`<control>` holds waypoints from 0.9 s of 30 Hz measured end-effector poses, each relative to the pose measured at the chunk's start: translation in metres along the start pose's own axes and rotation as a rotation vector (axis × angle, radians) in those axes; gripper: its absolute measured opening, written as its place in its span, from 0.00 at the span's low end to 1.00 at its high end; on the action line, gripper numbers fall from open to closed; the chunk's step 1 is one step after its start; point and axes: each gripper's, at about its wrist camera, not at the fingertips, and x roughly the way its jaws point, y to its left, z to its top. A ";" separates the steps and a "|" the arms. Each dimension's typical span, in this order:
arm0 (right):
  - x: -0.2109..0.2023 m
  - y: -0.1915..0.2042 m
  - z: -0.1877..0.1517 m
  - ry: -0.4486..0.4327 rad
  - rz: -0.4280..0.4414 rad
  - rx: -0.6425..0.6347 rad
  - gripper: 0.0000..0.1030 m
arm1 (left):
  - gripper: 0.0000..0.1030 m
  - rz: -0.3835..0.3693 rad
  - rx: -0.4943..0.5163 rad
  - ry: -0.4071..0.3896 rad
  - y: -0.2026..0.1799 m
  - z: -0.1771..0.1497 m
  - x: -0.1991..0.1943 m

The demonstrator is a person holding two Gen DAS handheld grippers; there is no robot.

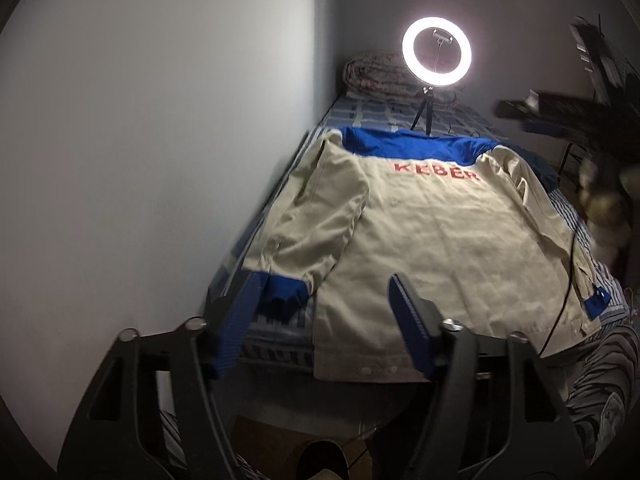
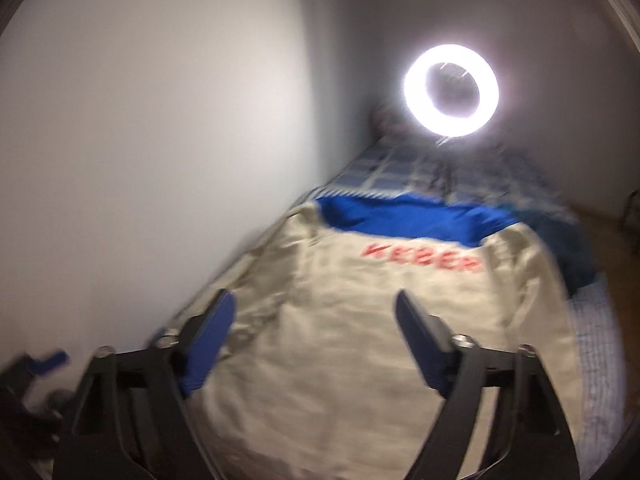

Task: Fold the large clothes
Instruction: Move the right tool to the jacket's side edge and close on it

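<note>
Beige jacket (image 1: 432, 240) lies spread back-up on the bed (image 1: 384, 114), one sleeve already folded in; both left gripper (image 1: 324, 292) and right gripper (image 2: 316, 308) hover spread, empty, so the far sleeve likely needs pinching next.

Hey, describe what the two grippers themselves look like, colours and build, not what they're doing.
Both look alike. The left gripper has two blue ribbed finger pads mounted on angular black plastic arms with triangular cut-outs, fastened by round silver bolts. The right gripper shows the same blue pads on black arms with silver bolts, though blurred. No markings, hands or sleeves are visible on either.
</note>
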 end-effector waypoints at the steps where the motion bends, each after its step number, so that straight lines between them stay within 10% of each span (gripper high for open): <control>1: 0.015 0.003 0.003 0.028 0.039 0.017 0.64 | 0.56 -0.001 -0.005 0.009 0.003 -0.003 0.003; 14: 0.200 0.065 0.023 0.351 0.287 0.181 0.43 | 0.47 0.000 -0.046 0.058 0.033 -0.016 0.034; 27: 0.341 0.108 0.013 0.577 0.241 0.230 0.35 | 0.47 -0.013 -0.060 0.060 0.051 -0.014 0.060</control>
